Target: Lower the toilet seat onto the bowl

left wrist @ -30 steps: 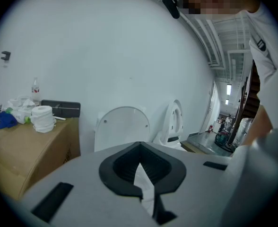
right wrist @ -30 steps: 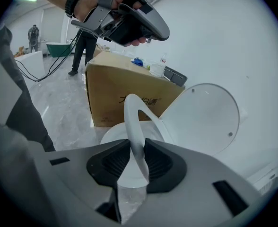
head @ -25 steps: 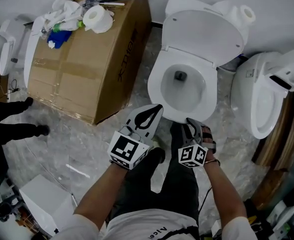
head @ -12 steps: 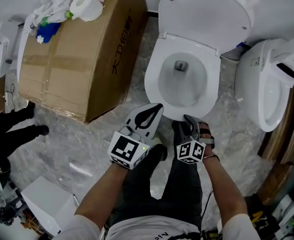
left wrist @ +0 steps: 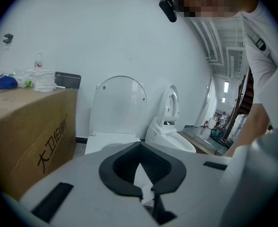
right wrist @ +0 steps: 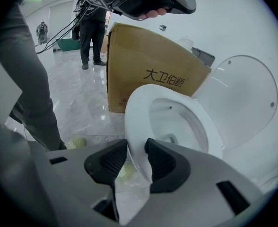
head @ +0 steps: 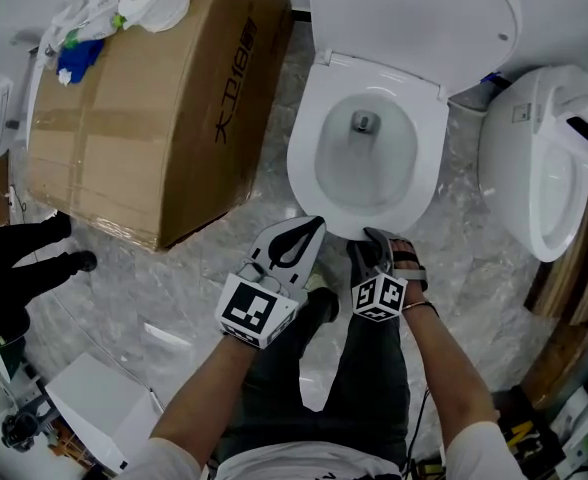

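Note:
The white toilet seat [head: 304,168] lies flat on the bowl, and its lid [head: 414,13] stands raised against the back. My right gripper [head: 374,236] is at the seat's front edge. Its jaws are opening, and the seat's front rim [right wrist: 134,108] runs between the pads of the right gripper [right wrist: 136,148] with a gap on the left side. My left gripper [head: 317,223] hovers just left of it, in front of the bowl, shut with its tips together and empty. In the left gripper view the left gripper [left wrist: 140,144] points at the seat [left wrist: 101,140] and the upright lid [left wrist: 119,105].
A big cardboard box [head: 144,108] stands left of the toilet, with a paper roll [head: 154,0] and clutter on top. A second toilet [head: 534,178] stands at the right. Another person's black shoes [head: 24,258] are at the left. My own legs stand below the grippers.
The head view has drifted, so the toilet sits higher and closer in the picture. The seat stays down on the bowl. Both grippers stay at the front rim.

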